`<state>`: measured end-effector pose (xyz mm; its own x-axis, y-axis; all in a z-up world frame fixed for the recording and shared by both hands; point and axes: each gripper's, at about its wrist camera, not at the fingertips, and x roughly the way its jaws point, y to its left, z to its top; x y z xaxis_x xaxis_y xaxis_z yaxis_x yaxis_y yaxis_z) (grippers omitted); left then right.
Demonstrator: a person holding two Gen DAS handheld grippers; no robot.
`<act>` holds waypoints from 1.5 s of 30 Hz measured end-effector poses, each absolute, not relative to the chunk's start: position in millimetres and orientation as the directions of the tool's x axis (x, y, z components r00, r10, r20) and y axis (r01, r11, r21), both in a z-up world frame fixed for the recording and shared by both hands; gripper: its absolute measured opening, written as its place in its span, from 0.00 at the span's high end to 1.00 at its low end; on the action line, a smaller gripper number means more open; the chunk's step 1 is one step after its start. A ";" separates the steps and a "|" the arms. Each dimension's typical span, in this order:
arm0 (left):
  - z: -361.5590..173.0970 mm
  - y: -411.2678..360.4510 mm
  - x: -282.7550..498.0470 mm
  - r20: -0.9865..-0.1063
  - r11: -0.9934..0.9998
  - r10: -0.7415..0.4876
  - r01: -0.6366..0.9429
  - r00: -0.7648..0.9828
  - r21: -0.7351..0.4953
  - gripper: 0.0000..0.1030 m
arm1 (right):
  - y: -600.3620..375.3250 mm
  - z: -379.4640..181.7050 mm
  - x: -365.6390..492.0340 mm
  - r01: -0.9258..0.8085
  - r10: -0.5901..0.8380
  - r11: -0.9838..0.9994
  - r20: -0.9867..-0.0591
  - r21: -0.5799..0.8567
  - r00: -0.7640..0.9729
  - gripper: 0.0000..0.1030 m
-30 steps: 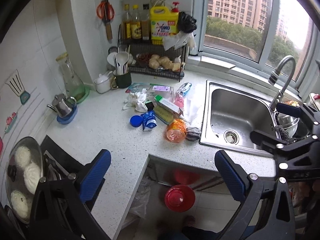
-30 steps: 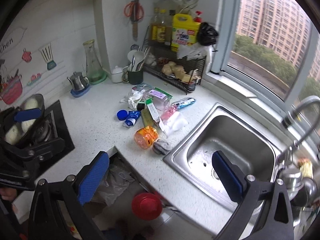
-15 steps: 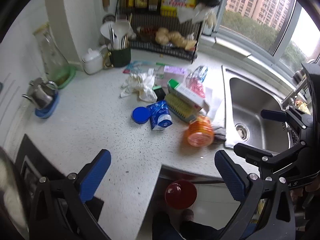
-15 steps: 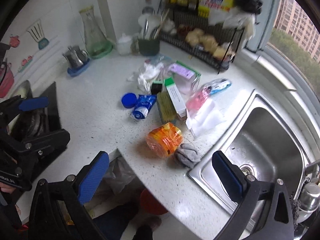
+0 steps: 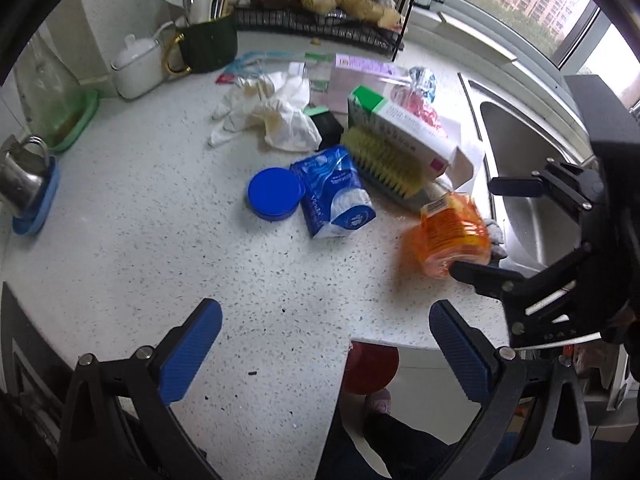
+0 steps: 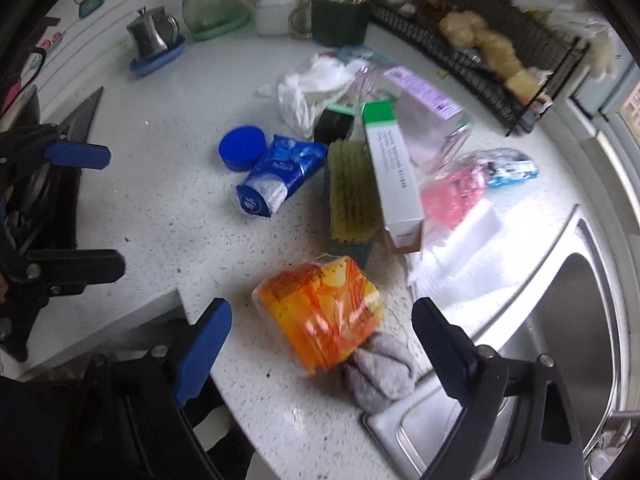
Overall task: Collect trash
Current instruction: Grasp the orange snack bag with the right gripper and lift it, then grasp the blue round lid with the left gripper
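Observation:
Trash lies in a heap on the white speckled counter (image 5: 140, 240). An orange plastic wrapper (image 6: 320, 316) lies near the counter's front edge, and it also shows in the left wrist view (image 5: 448, 236). My right gripper (image 6: 322, 336) is open, its blue fingers on either side of the wrapper and just short of it. Farther back lie a blue tissue pack (image 5: 332, 196), a blue lid (image 5: 274, 194), a crumpled white tissue (image 5: 272, 116), a green-and-white carton (image 6: 392, 176) and a pink bag (image 6: 452, 196). My left gripper (image 5: 326, 348) is open and empty above the counter's front.
A scrubbing brush (image 6: 352, 192) lies among the trash, a grey rag (image 6: 380, 372) beside the steel sink (image 6: 560, 340). A wire rack (image 5: 328, 20), green utensil mug (image 5: 208, 44), white pot (image 5: 138, 66) and small kettle (image 5: 22, 176) stand at the back. A red bin lid (image 5: 372, 368) shows below.
Both grippers have moved down and in toward the trash heap. The right gripper now frames the orange wrapper. Both stay open.

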<state>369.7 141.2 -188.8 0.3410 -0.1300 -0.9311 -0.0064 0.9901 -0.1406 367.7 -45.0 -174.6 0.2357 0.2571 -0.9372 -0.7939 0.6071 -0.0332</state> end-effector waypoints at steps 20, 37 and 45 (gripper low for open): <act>-185.4 177.2 378.5 -0.932 0.994 -0.106 -0.002 0.348 -0.113 0.00 | -37.2 -163.8 376.1 -0.776 0.276 0.631 -0.935 0.003 0.220 0.33; -228.8 187.3 445.4 -0.951 0.997 -0.073 0.035 0.299 -0.066 0.00 | -110.7 -93.5 379.6 -0.485 0.264 0.874 -0.879 0.042 0.398 0.33; -261.7 190.2 477.4 -0.965 0.994 -0.042 0.110 0.260 -0.013 0.00 | -136.0 -90.3 370.4 -0.388 0.243 0.919 -0.885 0.078 0.398 0.33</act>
